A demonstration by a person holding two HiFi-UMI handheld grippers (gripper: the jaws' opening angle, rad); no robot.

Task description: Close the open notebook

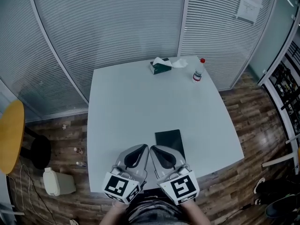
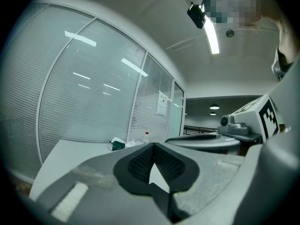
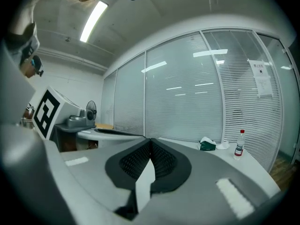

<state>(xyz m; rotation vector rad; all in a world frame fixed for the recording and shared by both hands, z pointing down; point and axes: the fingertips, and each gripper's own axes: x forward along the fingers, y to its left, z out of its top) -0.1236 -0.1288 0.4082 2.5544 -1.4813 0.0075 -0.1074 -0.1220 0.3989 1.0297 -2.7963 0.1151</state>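
The left hand-held gripper (image 2: 153, 144) has its jaws pressed together at the tips with nothing between them. The right hand-held gripper (image 3: 150, 139) is likewise closed and empty. In the head view both sit side by side over the near edge of the desk (image 1: 131, 107), tips almost meeting.

The notebook (image 1: 171, 138) lies closed, dark cover up, near the middle of the near edge. The right hand-held gripper covers its near left corner in that view; whether they touch cannot be told.

The middle of the desk is bare. A green tissue box (image 1: 161, 67) stands at the far edge, and a red-capped bottle (image 1: 198, 72) near the far right corner.

The bottle's label and the paper notices (image 1: 249, 3) on the blinds are too small to read.
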